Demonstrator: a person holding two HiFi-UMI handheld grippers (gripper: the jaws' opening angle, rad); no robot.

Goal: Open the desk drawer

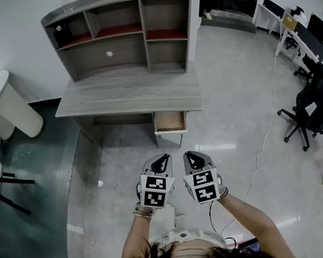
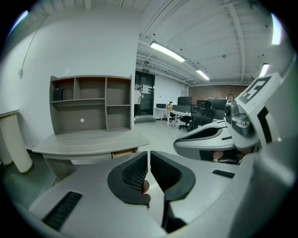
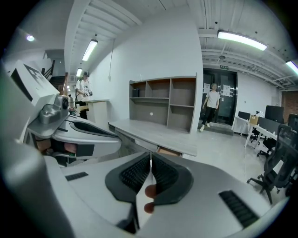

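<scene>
Drawer [image 1: 169, 121] stands pulled out under the right end of the desk [image 1: 128, 97], interior exposed. Left gripper [image 1: 163, 159] and right gripper [image 1: 193, 156] hang side by side well short of it, jaws together, empty. Judgement: opening looks done; any further pull should run straight outward.

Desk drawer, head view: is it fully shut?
No, the drawer stands pulled out from under the desk, its inside showing.

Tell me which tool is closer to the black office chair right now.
Right. The right tool is well to the left of the black office chair in the head view; the left tool sits beside it, farther still from the chair.
</scene>
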